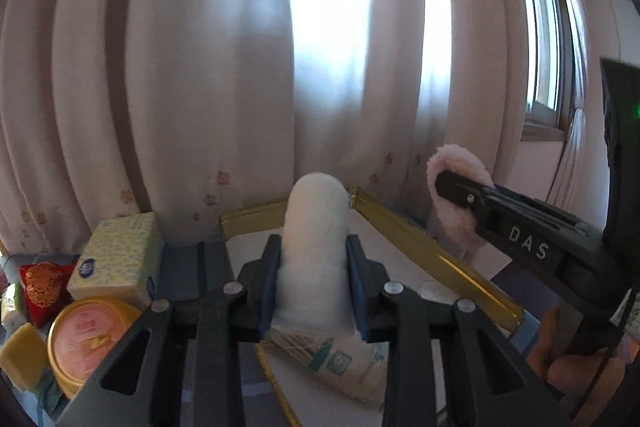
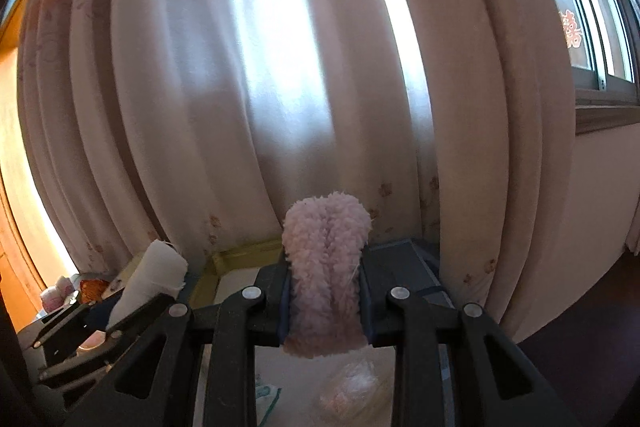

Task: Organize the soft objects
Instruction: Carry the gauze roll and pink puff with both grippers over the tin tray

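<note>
Both tongs raised: left [image 1: 314, 267] clamps white roll [image 1: 316, 227], right [image 2: 326, 291] pink fleece [image 2: 325, 267]

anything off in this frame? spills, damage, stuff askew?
Nothing stands out. Left gripper grips a rolled white cloth; right gripper grips a fluffy pink fabric piece. Both are above the gold-edged tray.

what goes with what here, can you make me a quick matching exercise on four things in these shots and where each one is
Things:
1. white cloth roll
2. fluffy pink cloth
3. round pink-lidded tub
4. patterned tissue pack

Places:
A. at the left, in front of the tissue pack
B. clamped in the right gripper
C. at the left, by the curtain
D. clamped in the left gripper

Pairs: 1-D, 2-B, 3-A, 4-C
</note>
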`<state>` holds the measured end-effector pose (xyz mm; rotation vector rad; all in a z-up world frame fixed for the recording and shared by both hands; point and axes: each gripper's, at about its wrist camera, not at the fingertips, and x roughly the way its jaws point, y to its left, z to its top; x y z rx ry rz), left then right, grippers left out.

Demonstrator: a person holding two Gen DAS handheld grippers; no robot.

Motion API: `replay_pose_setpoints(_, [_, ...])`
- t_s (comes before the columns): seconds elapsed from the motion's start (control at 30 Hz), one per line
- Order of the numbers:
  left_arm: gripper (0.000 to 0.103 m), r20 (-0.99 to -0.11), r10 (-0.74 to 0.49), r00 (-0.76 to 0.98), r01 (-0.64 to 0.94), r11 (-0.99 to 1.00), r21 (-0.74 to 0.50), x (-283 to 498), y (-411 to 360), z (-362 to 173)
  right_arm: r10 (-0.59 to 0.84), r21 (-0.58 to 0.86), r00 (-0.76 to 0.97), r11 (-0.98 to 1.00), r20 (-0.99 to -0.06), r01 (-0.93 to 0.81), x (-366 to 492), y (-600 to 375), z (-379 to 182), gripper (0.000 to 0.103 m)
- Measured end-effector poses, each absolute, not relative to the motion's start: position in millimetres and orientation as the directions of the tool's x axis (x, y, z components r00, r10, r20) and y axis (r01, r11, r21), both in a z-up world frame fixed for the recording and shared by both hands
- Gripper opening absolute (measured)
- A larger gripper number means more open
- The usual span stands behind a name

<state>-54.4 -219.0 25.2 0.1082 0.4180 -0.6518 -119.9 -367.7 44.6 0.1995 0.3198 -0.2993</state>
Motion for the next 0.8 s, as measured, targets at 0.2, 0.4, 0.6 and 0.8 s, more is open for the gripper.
replay_pose_setpoints(0.2, [0.030, -0.467, -0.540, 0.700, 0.598, 0.801, -0.030, -46, -233, 14, -0.233, 0.155, 0.872, 0.933, -0.431, 0.326, -98, -380, 42, 0.029])
replay_pose_setpoints(0.4, [0.030, -0.504, -0.517, 0.692, 0.593, 0.805, -0.014, -43, -242, 9, -0.220, 0.138, 0.838, 0.934, -0.500, 0.328, -82, -384, 40, 0.029])
replay_pose_setpoints(0.6, [0.030, -0.517, -0.503, 0.693, 0.584, 0.812, -0.006, -41, -243, 12, -0.191, 0.134, 0.808, 0.940, -0.557, 0.314, -67, -384, 35, 0.029])
replay_pose_setpoints(0.8, [0.047, -0.553, -0.482, 0.679, 0.586, 0.810, 0.013, -39, -247, 10, -0.141, 0.176, 0.802, 0.940, -0.580, 0.293, -58, -386, 29, 0.071])
